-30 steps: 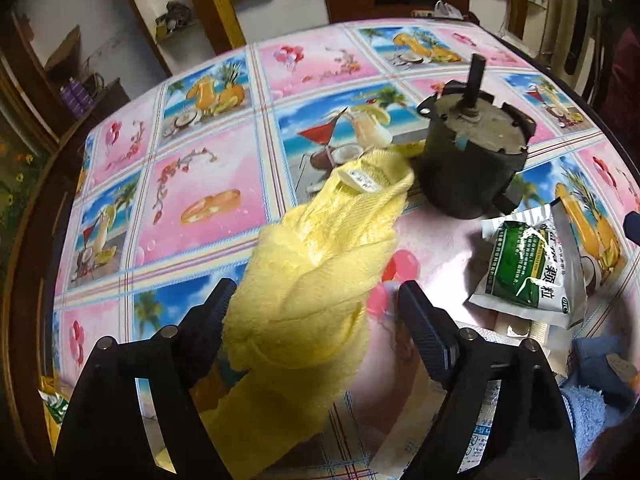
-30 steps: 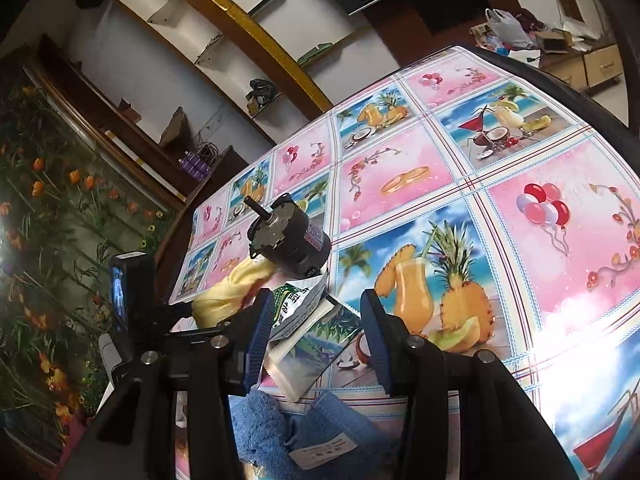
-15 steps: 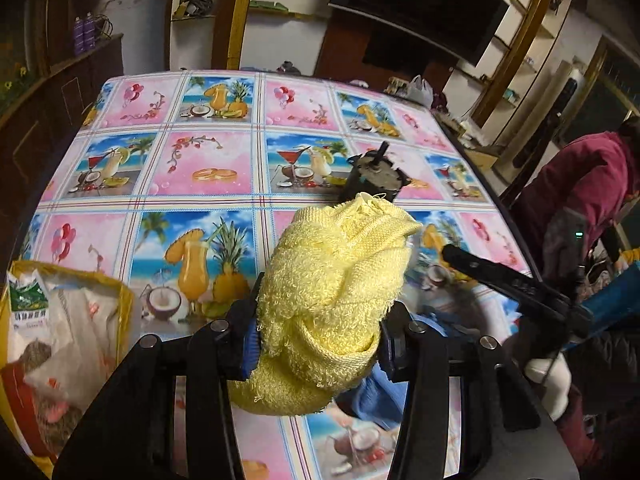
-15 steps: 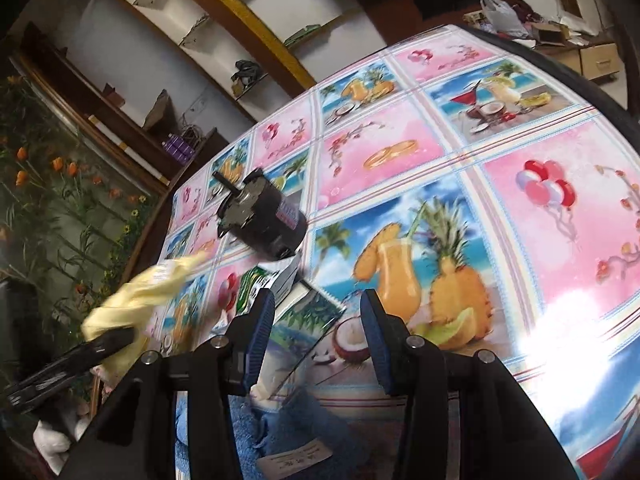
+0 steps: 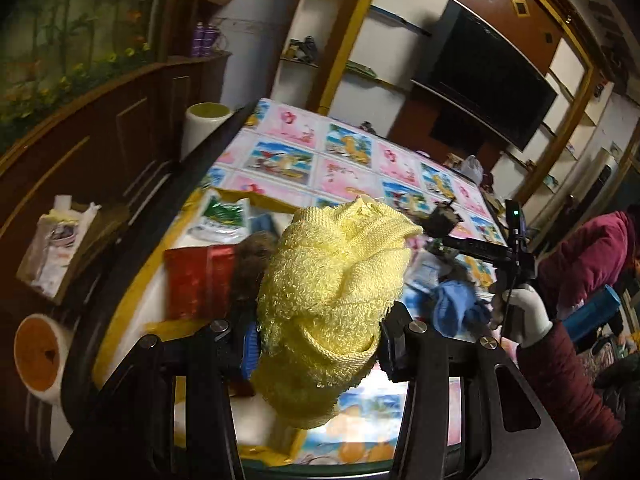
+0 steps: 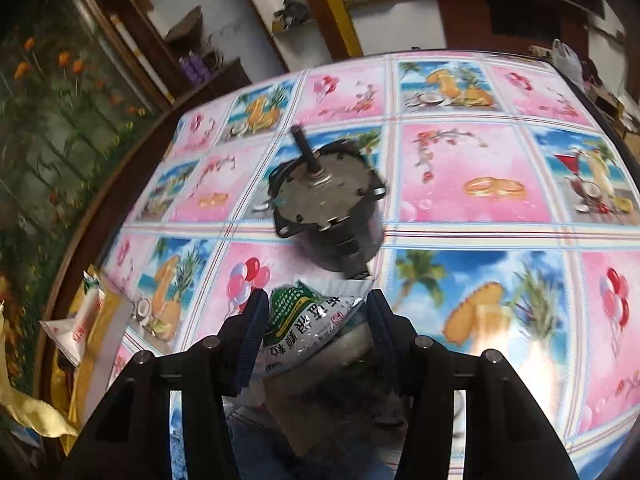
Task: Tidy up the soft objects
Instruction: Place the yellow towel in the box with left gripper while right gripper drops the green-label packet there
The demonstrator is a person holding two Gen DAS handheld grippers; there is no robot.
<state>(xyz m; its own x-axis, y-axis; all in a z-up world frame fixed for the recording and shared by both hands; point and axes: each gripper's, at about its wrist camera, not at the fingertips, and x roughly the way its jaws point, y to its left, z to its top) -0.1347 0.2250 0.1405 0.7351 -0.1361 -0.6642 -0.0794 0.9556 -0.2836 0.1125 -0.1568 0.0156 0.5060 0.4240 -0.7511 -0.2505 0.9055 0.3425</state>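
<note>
Yellow towels: just one (image 5: 332,304), bunched up and pinched in the left claw (image 5: 316,344), carried in the air above the near edge of the tabletop (image 5: 352,172).
Towel direction: long axis runs along the fingers, away from the camera; the knit end pokes out up front, the loopy end hangs down below the grip.
Left claw: pads squeezed onto the towel from both sides.
Blue cloths: one crumpled one (image 5: 456,308) on the tabletop, just right of the towel in the left wrist view.
Green-and-white packets: one (image 6: 308,316) lying between the right claw's fingers in the right wrist view, another (image 5: 224,220) over in the pile at the tabletop's left edge.
Right claw: (image 6: 314,328) spread, jaws just been widening, with the packet in the gap; honestly can't tell if the pads touch it.
Motors: one dark round motor (image 6: 324,208), shaft pointing up and tilted left, sitting just past the packet.
Red box: one (image 5: 200,280), left of the towel.
People: a white-gloved hand (image 5: 520,312) holding the other claw, maroon sleeve.
</note>
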